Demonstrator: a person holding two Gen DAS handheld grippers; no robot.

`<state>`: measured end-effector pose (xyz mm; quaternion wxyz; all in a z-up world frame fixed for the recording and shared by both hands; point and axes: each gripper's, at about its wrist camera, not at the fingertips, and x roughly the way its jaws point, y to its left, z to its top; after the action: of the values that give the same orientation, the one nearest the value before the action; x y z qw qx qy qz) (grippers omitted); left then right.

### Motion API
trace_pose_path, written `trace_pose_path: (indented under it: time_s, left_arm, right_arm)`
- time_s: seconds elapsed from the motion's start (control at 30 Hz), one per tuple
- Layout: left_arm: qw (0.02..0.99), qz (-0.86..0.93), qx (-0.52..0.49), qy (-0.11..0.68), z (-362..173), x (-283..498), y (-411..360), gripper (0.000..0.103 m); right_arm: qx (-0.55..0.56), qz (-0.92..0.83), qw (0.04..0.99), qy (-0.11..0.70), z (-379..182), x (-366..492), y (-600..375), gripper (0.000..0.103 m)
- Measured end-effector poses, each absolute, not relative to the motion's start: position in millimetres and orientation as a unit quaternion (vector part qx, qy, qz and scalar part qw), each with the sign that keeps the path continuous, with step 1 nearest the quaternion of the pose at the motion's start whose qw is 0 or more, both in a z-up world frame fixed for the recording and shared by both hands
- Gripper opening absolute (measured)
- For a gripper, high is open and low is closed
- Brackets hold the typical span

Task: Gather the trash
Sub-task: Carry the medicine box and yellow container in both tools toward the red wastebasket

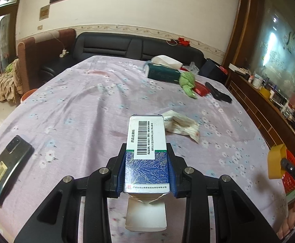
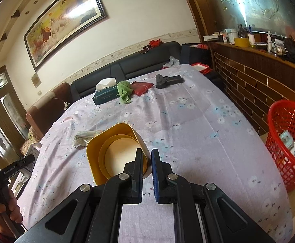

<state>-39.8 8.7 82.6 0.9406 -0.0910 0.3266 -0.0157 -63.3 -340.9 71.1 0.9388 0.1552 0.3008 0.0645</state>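
My left gripper point(image 1: 146, 154) is shut on a blue-and-white medicine box point(image 1: 146, 154) with a barcode and an open flap, held above the flowered tablecloth point(image 1: 76, 109). A crumpled white wrapper point(image 1: 180, 124) lies on the cloth just beyond the box; it also shows in the right wrist view point(image 2: 85, 136). My right gripper point(image 2: 146, 160) is shut on the wall of a yellow paper bowl point(image 2: 115, 151), held over the table. A red mesh trash basket point(image 2: 289, 141) with some scraps inside stands on the floor at the table's right.
A black phone point(image 1: 7, 166) lies at the left. At the far end are a green tissue box point(image 2: 105, 95), a green cloth point(image 2: 124, 90), a red pouch point(image 2: 142, 86) and a black object point(image 2: 167, 80). A brown cabinet point(image 2: 258, 81) runs along the right.
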Motion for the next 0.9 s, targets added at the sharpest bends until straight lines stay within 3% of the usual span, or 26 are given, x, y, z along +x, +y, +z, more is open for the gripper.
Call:
trace_pose_path:
  time_s: [0.43, 0.9]
  left_arm:
    - [0.937, -0.093, -0.028, 0.336, 78.5, -46.4, -74.2, 0.033]
    - [0.933, -0.105, -0.014, 0.344, 74.2, -50.9, -92.2, 0.033]
  right_arm:
    - [0.158, 0.062, 0.941, 0.291, 74.7, -76.2, -346.2, 0.009]
    - [0.142, 0.091, 0.937, 0.306, 63.9, -79.7, -323.3, 0.009]
